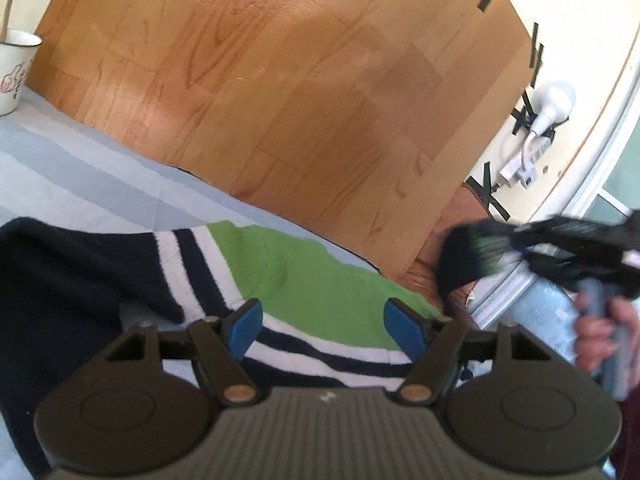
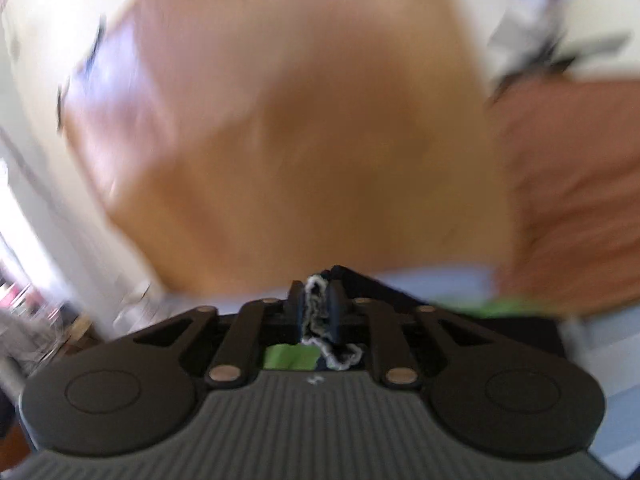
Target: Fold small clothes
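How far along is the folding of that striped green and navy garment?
Early, by the look of it. Done: nothing neatly folded shows; the striped garment lies rumpled on the blue striped cloth. In hand: the right tongs are clamped on a navy-and-white edge of it, lifted off to the side. The left tongs hang open above the green part. Left: laying that edge over and flattening it.

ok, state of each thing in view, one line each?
Green, navy and white striped fleece garment: spread on the striped sheet, one edge pinched.
Left gripper: open, over the garment.
Right gripper: shut on a fold of garment.
White enamel mug: upright.
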`<control>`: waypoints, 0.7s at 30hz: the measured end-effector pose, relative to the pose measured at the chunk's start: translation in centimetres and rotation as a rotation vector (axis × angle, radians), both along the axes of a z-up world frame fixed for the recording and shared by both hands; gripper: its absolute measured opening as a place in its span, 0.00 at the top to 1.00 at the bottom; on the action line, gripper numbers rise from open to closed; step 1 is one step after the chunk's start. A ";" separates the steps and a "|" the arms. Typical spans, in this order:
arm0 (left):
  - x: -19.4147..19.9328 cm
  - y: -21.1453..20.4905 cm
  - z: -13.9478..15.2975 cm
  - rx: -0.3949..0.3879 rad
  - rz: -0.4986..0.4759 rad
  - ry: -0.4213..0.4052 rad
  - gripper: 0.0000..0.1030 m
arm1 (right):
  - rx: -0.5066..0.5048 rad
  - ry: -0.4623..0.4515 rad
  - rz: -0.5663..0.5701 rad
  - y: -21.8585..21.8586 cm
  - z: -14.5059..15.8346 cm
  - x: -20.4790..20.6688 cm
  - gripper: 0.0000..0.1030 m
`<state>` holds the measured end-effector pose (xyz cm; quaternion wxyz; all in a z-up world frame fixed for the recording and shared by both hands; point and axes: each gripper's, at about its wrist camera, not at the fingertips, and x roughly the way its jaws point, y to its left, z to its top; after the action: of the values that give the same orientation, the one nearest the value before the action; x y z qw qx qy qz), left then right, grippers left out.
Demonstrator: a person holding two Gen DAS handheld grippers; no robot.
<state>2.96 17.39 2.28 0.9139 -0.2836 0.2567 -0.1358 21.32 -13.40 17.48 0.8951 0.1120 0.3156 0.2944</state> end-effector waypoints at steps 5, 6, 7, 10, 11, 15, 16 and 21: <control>-0.3 0.3 0.3 -0.007 -0.006 -0.009 0.32 | -0.055 -0.019 -0.098 -1.8 -3.3 1.0 0.72; -0.3 0.2 0.4 -0.011 -0.009 -0.015 0.31 | -0.062 -0.023 -0.115 -2.7 -3.7 1.0 0.72; -0.3 0.1 0.5 -0.011 -0.009 -0.019 0.31 | -0.073 -0.022 -0.129 -3.7 -4.3 0.9 0.72; -0.4 -0.3 0.6 0.002 -0.009 -0.027 0.31 | -0.112 -0.027 -0.159 -5.9 -6.1 0.0 0.72; -0.4 -0.3 0.6 0.009 -0.006 -0.030 0.31 | -0.114 -0.032 -0.169 -6.8 -7.0 -0.5 0.71; -0.2 -0.1 0.4 0.012 0.012 -0.020 0.31 | -0.176 0.047 -0.211 -8.8 -11.7 -1.0 0.73; -0.2 0.0 0.3 0.013 0.019 -0.014 0.31 | -0.143 0.033 -0.230 -9.4 -11.9 -1.5 0.71; -1.7 0.9 1.2 0.000 0.069 -0.088 0.31 | -0.019 -0.027 -0.131 -8.7 -9.9 -5.7 0.66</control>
<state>1.30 18.30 3.48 0.9284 -0.2862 0.2061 -0.1166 15.60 -22.14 7.56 0.9176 0.1200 0.2985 0.2336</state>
